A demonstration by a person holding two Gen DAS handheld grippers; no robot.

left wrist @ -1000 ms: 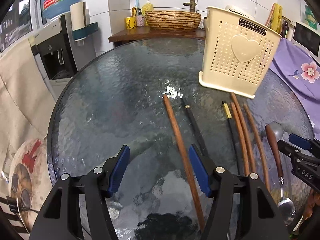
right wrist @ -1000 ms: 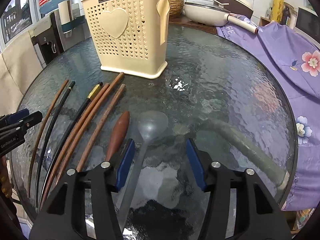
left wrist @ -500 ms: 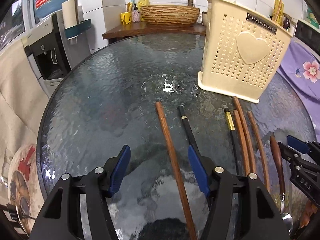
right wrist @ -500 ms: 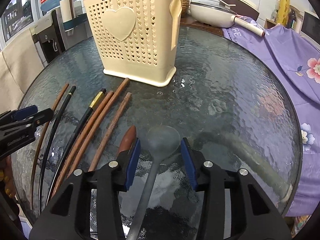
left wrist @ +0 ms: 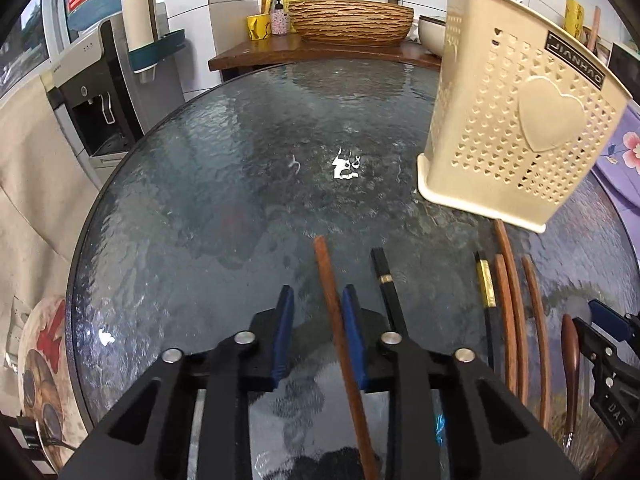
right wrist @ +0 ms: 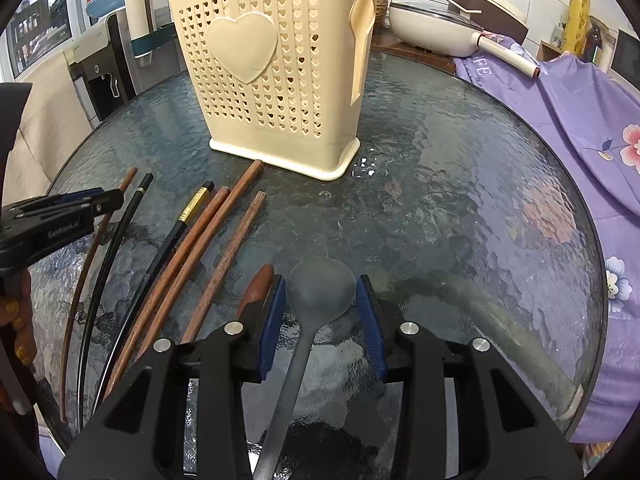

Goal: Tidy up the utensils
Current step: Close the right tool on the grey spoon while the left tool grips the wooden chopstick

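A cream perforated utensil holder (left wrist: pixel 516 120) (right wrist: pixel 272 80) stands upright on the round glass table (left wrist: pixel 200 200). Several chopsticks (right wrist: pixel 208 240) lie in front of it. My left gripper (left wrist: pixel 317 292) points down at the table and its jaws are closing. A brown chopstick (left wrist: pixel 328 276) lies between them, against the right pad, with a gap to the left pad. A black chopstick (left wrist: pixel 386 280) lies just outside. My right gripper (right wrist: pixel 321 280) is closing around the bowl of a grey spoon (right wrist: pixel 322 296) that lies flat on the glass. A brown-handled spoon (right wrist: pixel 256 284) lies beside its left finger.
A water dispenser (left wrist: pixel 100 92) stands beyond the table's left edge. A wooden counter with a woven basin (left wrist: pixel 350 20) is behind. A purple floral cloth (right wrist: pixel 580 120) drapes the right side, with a white pan (right wrist: pixel 432 28) at the back.
Both grippers moved forward and narrowed their jaws. The brown chopstick now lies between the left jaws. The grey spoon's bowl now sits between the right jaws.
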